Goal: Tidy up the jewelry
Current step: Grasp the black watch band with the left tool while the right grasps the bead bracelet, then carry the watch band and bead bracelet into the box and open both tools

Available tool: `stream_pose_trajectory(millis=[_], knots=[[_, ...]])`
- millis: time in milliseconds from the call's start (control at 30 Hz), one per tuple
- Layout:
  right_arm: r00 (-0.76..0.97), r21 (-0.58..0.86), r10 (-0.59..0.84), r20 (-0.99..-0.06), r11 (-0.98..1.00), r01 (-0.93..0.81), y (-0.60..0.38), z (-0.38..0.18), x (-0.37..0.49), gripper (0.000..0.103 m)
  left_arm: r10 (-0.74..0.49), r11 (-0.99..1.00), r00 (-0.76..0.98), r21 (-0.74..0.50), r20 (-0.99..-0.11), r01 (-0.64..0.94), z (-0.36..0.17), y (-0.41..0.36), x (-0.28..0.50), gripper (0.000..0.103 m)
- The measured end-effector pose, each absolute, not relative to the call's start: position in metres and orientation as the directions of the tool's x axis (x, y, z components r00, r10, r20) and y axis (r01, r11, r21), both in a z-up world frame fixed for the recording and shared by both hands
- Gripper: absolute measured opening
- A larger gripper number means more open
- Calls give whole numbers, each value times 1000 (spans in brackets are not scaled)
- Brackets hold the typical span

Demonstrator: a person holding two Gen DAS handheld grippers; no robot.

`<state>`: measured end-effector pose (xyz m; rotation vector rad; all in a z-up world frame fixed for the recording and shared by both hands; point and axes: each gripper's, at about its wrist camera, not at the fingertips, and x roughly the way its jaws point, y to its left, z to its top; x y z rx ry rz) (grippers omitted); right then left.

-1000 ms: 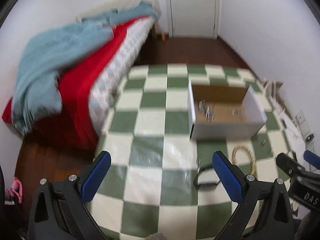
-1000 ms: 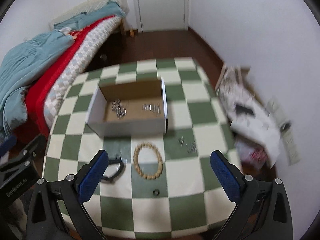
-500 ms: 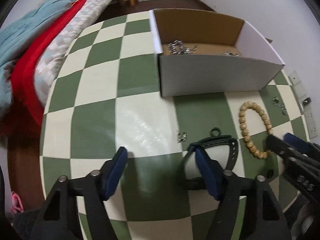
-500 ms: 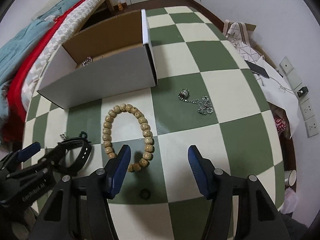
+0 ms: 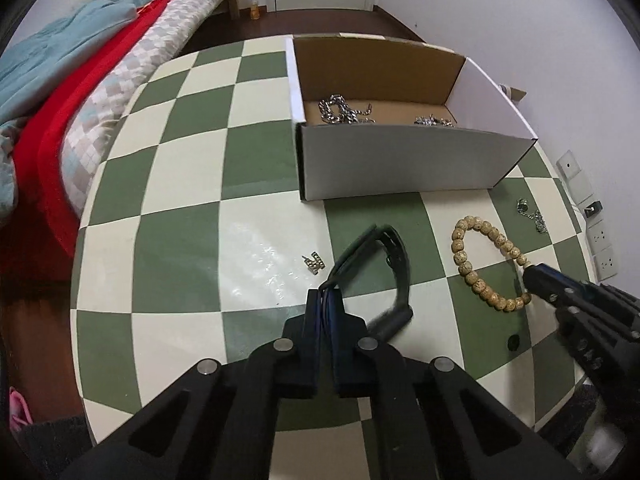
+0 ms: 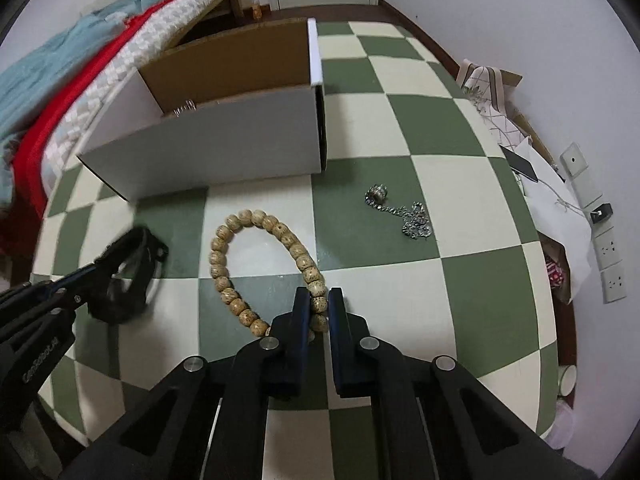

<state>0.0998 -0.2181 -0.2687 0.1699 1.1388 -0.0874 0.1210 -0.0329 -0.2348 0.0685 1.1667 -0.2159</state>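
Note:
My left gripper (image 5: 327,300) is shut on a black band bracelet (image 5: 394,264), which tilts up off the green-and-cream checked table (image 5: 180,248). My right gripper (image 6: 319,304) is shut on a wooden bead bracelet (image 6: 240,236) that lies on the table; it also shows in the left wrist view (image 5: 476,256). The open white cardboard box (image 5: 400,160) holds silver chains (image 5: 340,110). A small silver charm (image 5: 314,263) lies left of the black band. A silver chain with a ring (image 6: 404,212) lies right of the beads.
A small dark ring (image 5: 513,343) lies near the table's front edge. A bed with red and teal covers (image 5: 80,60) stands left of the table. Papers, a phone and wall sockets (image 6: 532,168) are on the right.
Both grippers came down to the table and closed. The left one closed on the black band and lifted its edge; the right one closed on the bead bracelet.

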Motion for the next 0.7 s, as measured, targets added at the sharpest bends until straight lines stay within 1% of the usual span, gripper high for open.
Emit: stream_pose_trajectory(millis=[133,300,700], knots=[[463,139,54,-885,979,151,-220,-245,94,9,-147,978,394,-72,-907,197,-223,-29,116,1],[513,170,85,-854,978,120,-215,-212,89,9,-171,976,441,-90,-881,198,-194,-27,107,1],[598,180,105,-794,981,67,-214,-142,98,9,-208,972,534,-115,-819,203,-129,-32,127,1]])
